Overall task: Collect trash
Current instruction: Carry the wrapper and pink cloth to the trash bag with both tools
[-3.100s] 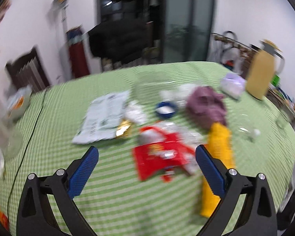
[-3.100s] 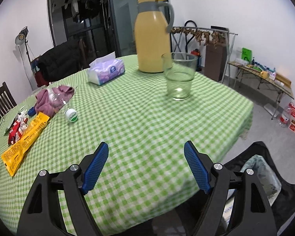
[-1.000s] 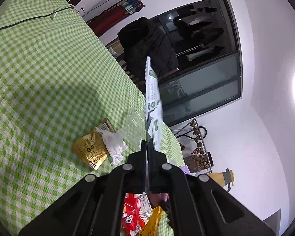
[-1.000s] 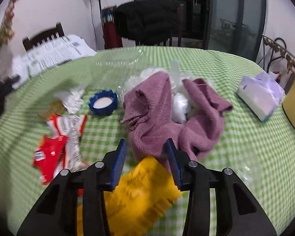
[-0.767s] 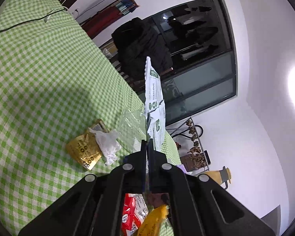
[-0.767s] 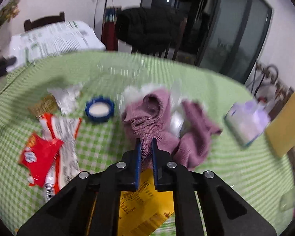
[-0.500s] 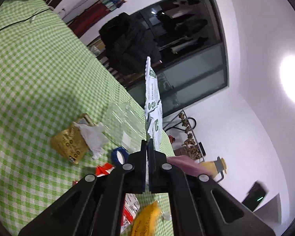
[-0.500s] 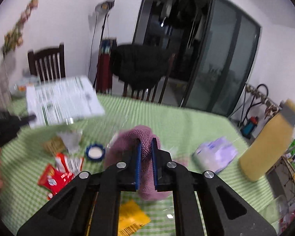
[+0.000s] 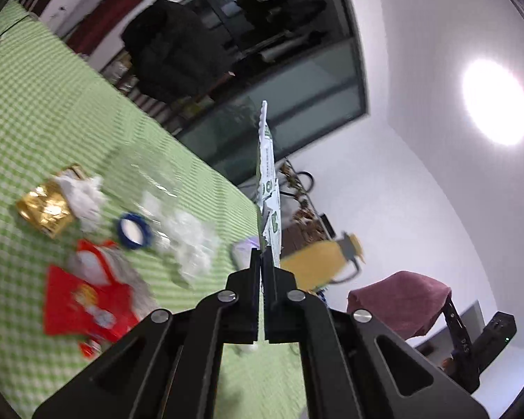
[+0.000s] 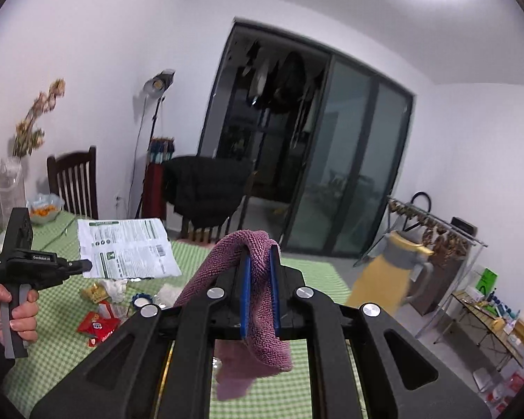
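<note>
My left gripper (image 9: 261, 262) is shut on a white printed wrapper (image 9: 269, 188), seen edge-on and held above the green checked table (image 9: 35, 111); the right wrist view shows the same wrapper (image 10: 125, 253) flat in that gripper (image 10: 84, 264). My right gripper (image 10: 259, 269) is shut on a purple cloth (image 10: 251, 314) lifted clear of the table; the cloth (image 9: 398, 300) also shows at the right of the left wrist view. On the table lie a red wrapper (image 9: 84, 303), a gold wrapper (image 9: 45, 209), crumpled white tissue (image 9: 87, 192), a blue lid (image 9: 133, 228) and clear plastic (image 9: 192, 241).
A yellow thermos jug (image 10: 387, 276) stands at the table's far right. A tissue pack (image 9: 242, 249) lies near it. A dark chair with a black jacket (image 10: 206, 188) stands behind the table, a wooden chair (image 10: 73, 185) and a bowl (image 10: 43, 207) at left.
My right gripper closed on the purple cloth and lifted it high off the table. My left gripper kept hold of the white wrapper and swung right.
</note>
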The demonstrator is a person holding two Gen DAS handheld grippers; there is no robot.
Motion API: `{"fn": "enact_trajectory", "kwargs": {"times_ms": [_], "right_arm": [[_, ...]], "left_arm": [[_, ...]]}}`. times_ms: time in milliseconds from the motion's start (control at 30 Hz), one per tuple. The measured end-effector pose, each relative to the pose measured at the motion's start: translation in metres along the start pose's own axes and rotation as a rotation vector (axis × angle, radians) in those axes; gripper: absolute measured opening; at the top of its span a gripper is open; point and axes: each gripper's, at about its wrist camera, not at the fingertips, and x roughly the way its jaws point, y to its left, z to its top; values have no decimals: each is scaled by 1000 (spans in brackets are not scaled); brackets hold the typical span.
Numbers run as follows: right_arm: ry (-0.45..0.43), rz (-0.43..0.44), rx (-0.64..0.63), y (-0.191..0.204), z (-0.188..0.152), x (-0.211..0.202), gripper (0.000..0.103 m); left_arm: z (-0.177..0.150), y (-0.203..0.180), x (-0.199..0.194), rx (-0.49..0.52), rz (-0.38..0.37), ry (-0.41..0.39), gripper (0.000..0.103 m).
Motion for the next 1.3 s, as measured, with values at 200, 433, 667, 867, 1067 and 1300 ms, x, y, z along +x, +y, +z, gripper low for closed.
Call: {"fn": "enact_trajectory", "kwargs": {"times_ms": [200, 433, 667, 867, 1067, 1300], "right_arm": [[-11, -72, 27, -49, -14, -57, 10], [34, -182, 44, -113, -51, -112, 10], [143, -323, 33, -164, -108, -155, 10], [269, -415, 73, -204, -169, -171, 10], [403, -449, 170, -245, -240, -173, 10], [538, -450, 331, -288, -342, -157, 10]], "left_arm": [[-34, -71, 1, 105, -42, 62, 0], [-89, -155, 24, 222, -112, 145, 0], [-163, -224, 68, 347, -172, 292, 0], [-241, -271, 114, 453, -189, 431, 0], [-321, -297, 164, 518, -196, 576, 0], [-421, -296, 209, 597, -137, 747, 0]]}}
